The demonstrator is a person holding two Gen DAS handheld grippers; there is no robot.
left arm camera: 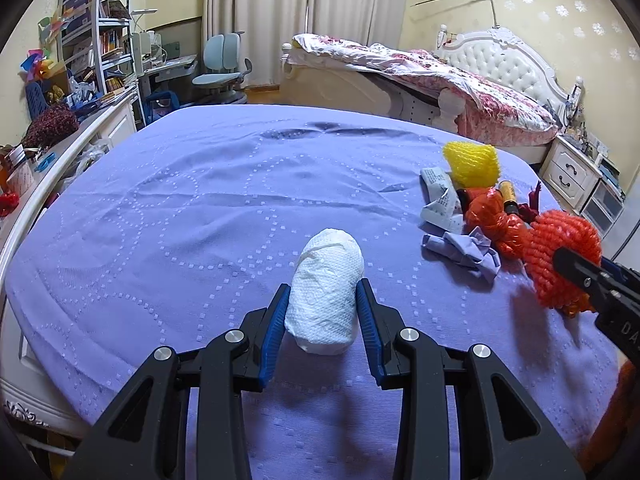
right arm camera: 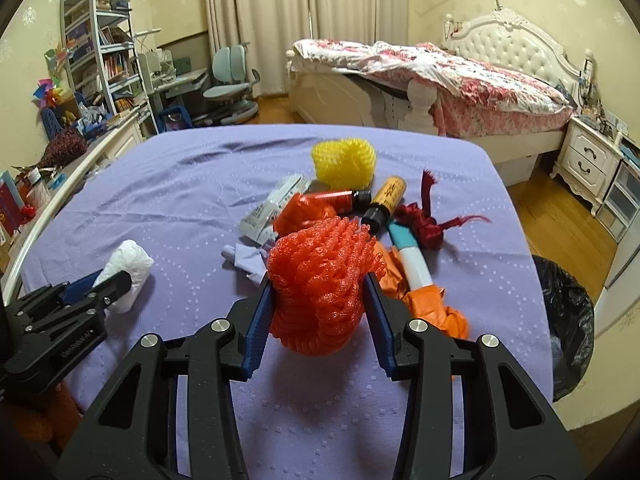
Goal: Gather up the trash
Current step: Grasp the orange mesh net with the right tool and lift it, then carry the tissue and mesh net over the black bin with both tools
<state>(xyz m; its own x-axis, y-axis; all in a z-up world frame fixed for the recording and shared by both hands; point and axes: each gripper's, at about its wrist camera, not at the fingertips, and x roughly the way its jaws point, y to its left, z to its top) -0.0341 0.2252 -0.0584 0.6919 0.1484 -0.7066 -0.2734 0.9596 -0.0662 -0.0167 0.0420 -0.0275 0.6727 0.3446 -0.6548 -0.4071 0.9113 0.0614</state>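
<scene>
Embossed paper wad (left arm camera: 325,296) – orange foam net (right arm camera: 320,292).

i'm in a home bedroom: a bed (right arm camera: 460,76) with a tufted white headboard (right arm camera: 516,46), a nightstand (right arm camera: 588,160), curtains (right arm camera: 276,20), a crowded bookshelf (right arm camera: 100,40) and a desk chair (right arm camera: 232,80).

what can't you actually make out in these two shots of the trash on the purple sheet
- Bin bag, right wrist view: cut off by the bed's edge; contents unseen.
- Receipt print, left wrist view: too small to read.
- Orange foam net underside: hidden between the right hand-held gripper pads.
</scene>
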